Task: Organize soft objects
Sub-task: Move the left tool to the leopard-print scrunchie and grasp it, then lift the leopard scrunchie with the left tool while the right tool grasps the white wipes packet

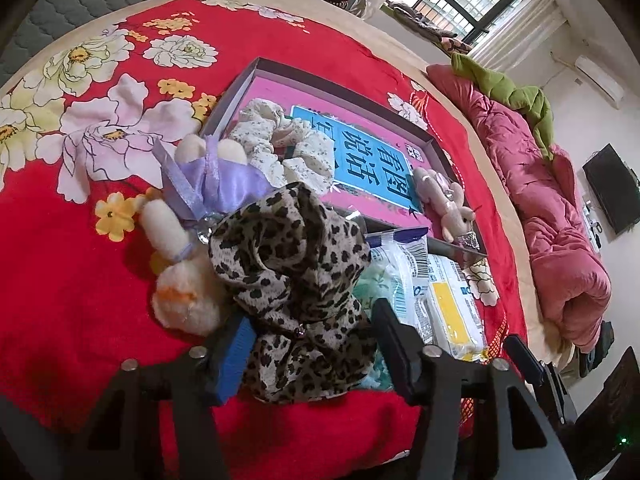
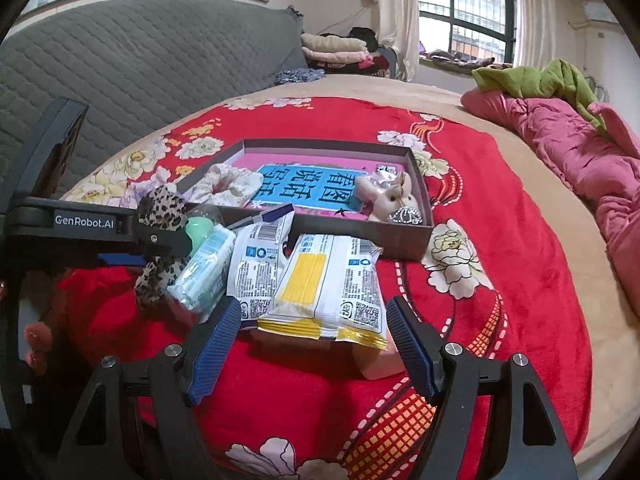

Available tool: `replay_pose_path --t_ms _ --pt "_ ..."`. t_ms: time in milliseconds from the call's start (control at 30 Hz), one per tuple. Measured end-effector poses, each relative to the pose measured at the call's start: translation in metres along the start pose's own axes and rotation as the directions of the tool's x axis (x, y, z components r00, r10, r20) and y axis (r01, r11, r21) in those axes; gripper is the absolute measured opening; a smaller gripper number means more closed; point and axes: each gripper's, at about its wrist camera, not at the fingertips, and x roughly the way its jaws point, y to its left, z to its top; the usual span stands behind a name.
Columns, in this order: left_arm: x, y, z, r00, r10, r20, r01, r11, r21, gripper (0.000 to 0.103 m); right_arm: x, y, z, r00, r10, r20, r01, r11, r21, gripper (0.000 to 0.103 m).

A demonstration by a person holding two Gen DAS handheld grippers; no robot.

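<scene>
A leopard-print scrunchie lies bunched on the red floral blanket, between the fingers of my left gripper. Both pads press its sides. Beside it on the left is a cream plush toy in a lilac ribbon dress. In the right wrist view my right gripper stands open, straddling the near end of a yellow-and-white packet. Behind these, a shallow grey box holds a cream floral scrunchie and a small plush bunny.
A second white packet, a wrapped tissue pack and a pale green object lie against the box's near wall. A pink quilt runs along the right. A grey quilted headboard stands behind.
</scene>
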Motion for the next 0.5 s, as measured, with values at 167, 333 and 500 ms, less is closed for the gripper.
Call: replay_pose_path --t_ms 167,333,500 --pt "0.001 0.005 0.001 1.000 -0.014 0.011 0.014 1.000 -0.007 0.037 0.010 -0.002 -0.001 1.000 -0.013 -0.012 0.013 1.000 0.012 0.076" --pt "0.002 0.008 0.003 0.999 -0.040 0.026 0.040 0.999 -0.011 0.030 0.024 -0.005 0.001 1.000 -0.003 -0.029 0.004 0.999 0.046 0.076" --pt "0.001 0.006 0.003 0.998 -0.041 0.044 0.040 0.999 0.016 0.028 0.038 -0.003 0.005 0.999 -0.032 -0.032 0.033 0.999 0.023 0.076"
